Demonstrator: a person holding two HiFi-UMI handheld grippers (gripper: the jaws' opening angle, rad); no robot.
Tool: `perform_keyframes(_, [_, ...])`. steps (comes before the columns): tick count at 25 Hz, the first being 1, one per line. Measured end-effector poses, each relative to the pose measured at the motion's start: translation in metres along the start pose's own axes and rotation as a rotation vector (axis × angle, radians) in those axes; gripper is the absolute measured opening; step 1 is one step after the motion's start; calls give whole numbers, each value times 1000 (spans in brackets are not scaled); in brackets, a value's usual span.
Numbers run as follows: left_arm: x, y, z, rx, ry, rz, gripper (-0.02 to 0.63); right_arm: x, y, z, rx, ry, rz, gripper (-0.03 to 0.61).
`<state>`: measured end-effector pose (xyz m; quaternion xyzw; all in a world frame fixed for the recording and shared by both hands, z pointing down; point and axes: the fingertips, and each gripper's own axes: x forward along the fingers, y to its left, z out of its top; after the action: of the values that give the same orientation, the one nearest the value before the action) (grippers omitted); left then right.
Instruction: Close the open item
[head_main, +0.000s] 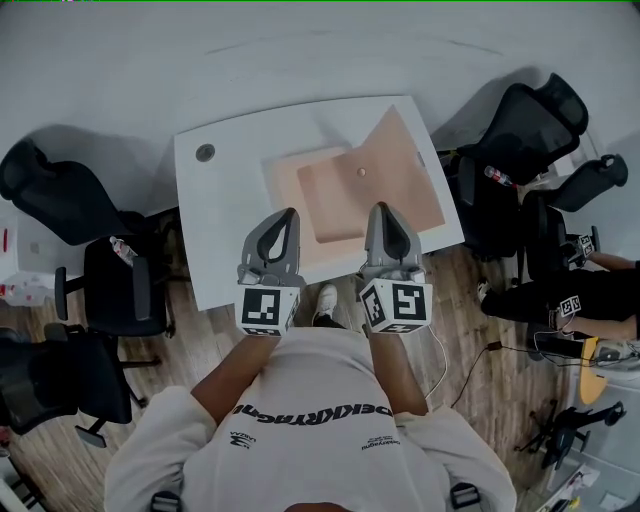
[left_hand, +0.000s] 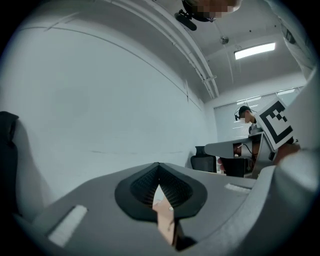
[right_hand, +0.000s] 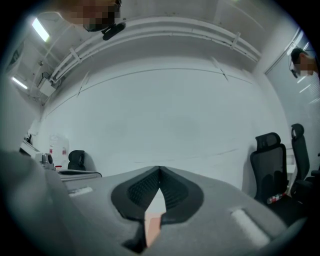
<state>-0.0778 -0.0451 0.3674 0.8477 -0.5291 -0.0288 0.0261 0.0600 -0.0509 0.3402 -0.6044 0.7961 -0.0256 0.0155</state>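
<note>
left gripper (head_main: 287, 215), right gripper (head_main: 379, 209) (both closed) by pink case (head_main: 345, 190)

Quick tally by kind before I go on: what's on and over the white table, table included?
white table: 1
open pink folder: 1
grey grommet in the tabletop: 1
grippers: 2, the left gripper and the right gripper, fingers over the folder
Total: 5

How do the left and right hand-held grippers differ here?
The left hand-held gripper hovers over the paler panel of the pink item, the right hand-held gripper over its darker part. Their marker cubes show different patterns. Both have jaws together, holding nothing.
</note>
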Motion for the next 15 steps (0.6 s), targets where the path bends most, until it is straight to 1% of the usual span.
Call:
perform_keyframes(9, [31, -7, -9, 2, 28, 36, -6, 25, -50, 5, 14, 21, -1, 0])
perform_keyframes(12, [43, -9, -10, 14, 35, 40, -6, 33, -69, 9, 36, 15, -8, 0])
perform_keyframes(15, [54, -14, -14, 16, 44, 42, -6, 39, -85, 9, 36, 24, -12, 0])
